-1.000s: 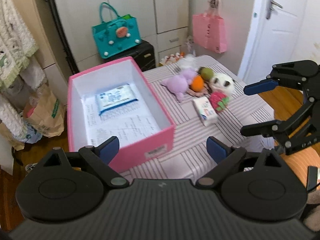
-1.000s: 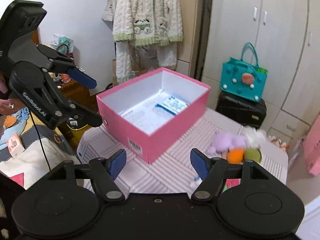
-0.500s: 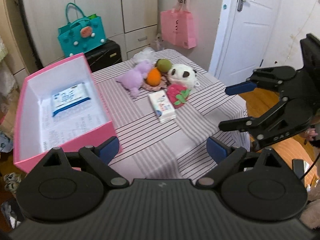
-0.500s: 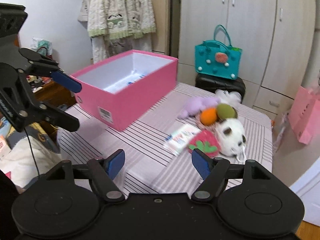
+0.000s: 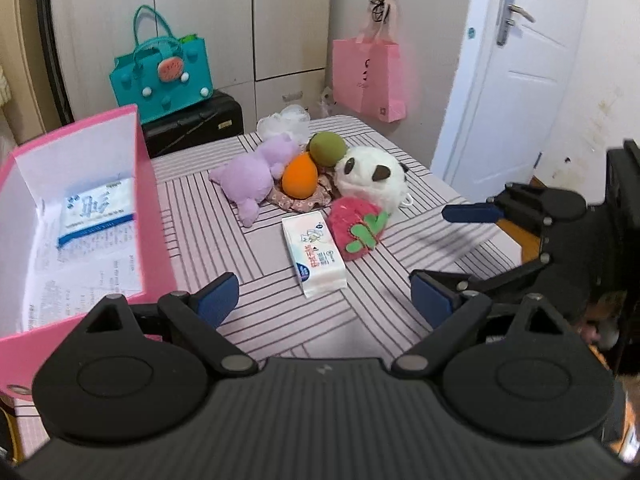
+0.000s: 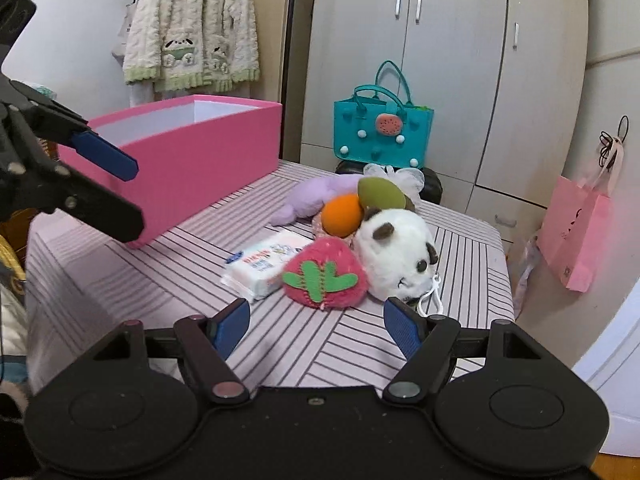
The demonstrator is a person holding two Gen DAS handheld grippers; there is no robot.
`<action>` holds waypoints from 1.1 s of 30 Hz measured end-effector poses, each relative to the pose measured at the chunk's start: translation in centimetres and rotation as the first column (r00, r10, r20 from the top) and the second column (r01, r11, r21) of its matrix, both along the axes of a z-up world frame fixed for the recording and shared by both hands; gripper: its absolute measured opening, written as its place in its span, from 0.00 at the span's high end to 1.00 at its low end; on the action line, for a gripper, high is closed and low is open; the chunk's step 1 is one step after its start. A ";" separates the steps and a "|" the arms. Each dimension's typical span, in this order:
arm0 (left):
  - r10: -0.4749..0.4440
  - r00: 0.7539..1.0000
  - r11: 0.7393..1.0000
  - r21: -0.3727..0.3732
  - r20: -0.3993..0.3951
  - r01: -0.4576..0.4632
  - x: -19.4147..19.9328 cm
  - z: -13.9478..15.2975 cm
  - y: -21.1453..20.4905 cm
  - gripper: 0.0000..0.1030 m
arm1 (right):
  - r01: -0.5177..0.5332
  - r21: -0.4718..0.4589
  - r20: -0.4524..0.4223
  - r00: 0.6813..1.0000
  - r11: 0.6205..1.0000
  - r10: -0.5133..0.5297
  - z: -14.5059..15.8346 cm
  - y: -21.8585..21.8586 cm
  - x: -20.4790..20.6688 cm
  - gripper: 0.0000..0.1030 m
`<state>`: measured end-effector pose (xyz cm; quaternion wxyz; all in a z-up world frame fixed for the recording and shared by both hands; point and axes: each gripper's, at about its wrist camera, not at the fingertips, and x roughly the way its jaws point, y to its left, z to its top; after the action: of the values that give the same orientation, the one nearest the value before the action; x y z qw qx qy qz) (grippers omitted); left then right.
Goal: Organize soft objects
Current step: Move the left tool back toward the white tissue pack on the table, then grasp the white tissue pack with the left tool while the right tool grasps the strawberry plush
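A pink box (image 5: 148, 208) (image 6: 192, 160) stands on the left of the striped table, with a tissue pack (image 5: 96, 210) inside. Right of it lie a second tissue pack (image 5: 314, 256) (image 6: 266, 264), a strawberry plush (image 5: 358, 232) (image 6: 326, 276), a panda plush (image 5: 372, 178) (image 6: 400, 252), a purple plush (image 5: 252, 176), an orange ball (image 5: 300, 180) and a green ball (image 5: 328, 150). My left gripper (image 5: 324, 298) (image 6: 124, 192) hovers before the loose pack, its jaws wide and closing slightly around nothing. My right gripper (image 6: 318, 320) (image 5: 448, 246) is open just in front of the strawberry.
A teal handbag (image 5: 160, 80) sits on a black suitcase (image 5: 192, 122) behind the table. A pink paper bag (image 5: 368, 76) hangs near the white door (image 5: 520, 80). A knitted cardigan (image 6: 192, 28) hangs behind the box. The table edge (image 6: 506, 280) drops off at the right.
Both grippers have sunk toward the table. Both views swung off the pink box and onto the toy pile, which is now closer. Both grippers stayed empty.
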<state>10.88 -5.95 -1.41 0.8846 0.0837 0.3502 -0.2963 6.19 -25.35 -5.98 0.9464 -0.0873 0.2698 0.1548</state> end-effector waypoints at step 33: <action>0.098 0.983 0.992 -0.059 -0.154 -0.108 7.8 -6.4 -4.4 0.44 | 0.048 0.054 0.025 0.998 0.997 -0.050 -5.4 0.8 5.5 0.53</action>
<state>18.67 -10.34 -7.84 0.8721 0.0131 0.4097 -0.2670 11.72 -24.51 -11.33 0.9553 -0.0573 0.2554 0.1375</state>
